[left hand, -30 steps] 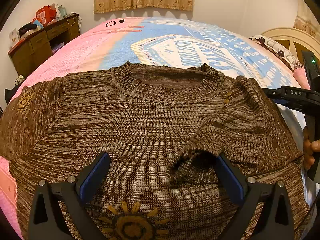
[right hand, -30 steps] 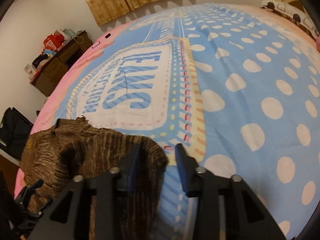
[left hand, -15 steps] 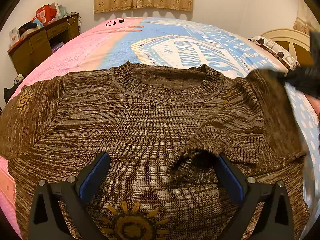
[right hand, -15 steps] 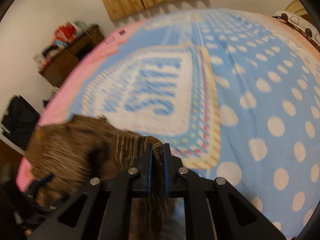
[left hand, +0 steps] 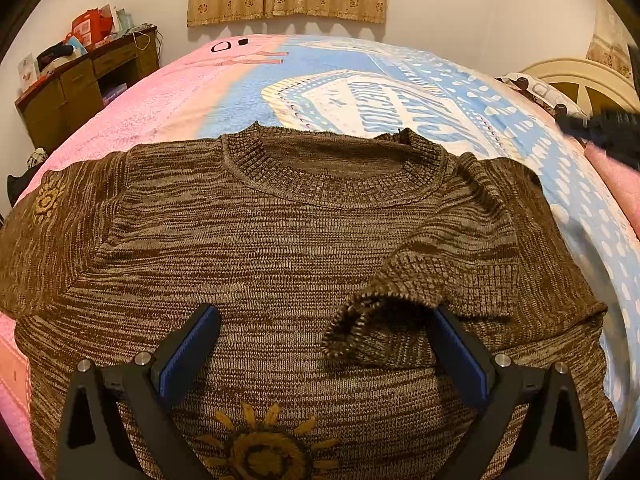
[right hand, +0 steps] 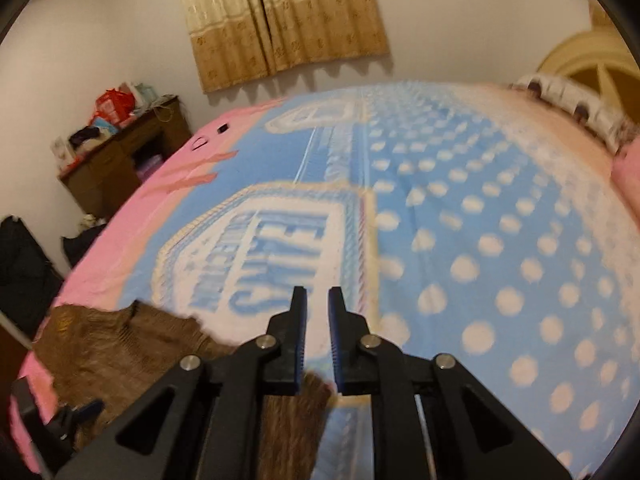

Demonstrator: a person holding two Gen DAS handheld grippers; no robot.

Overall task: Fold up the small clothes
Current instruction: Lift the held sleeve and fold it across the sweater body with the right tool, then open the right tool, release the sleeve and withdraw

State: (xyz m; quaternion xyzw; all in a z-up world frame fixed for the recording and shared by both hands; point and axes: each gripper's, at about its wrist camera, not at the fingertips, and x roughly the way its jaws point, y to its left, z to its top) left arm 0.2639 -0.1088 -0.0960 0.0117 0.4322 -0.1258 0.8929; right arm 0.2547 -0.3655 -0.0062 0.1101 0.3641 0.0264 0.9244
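Since half a second ago the right gripper (right hand: 317,332) is lifting up and away from the sweater (left hand: 280,248): its fingers (right hand: 298,340), then pinched on the knit edge, are now parting to a narrow gap with nothing between them, and the fold it carried is lying settled. The left gripper (left hand: 320,352) is hovering as before, its fingers (left hand: 188,350) spread wide and holding nothing.

The sweater is lying flat on the bed (left hand: 200,96), front up, collar (left hand: 336,172) pointing away from the left gripper and hem toward it, so its long axis is running straight ahead along that gripper's line of sight. One sleeve is folded in across the chest, its cuff (left hand: 356,320) curling just ahead of the left gripper's right-hand finger. The other sleeve (left hand: 48,220) is spreading out unfolded to the left, well apart from the right gripper, so the left gripper is probably the nearer one for folding it inward.
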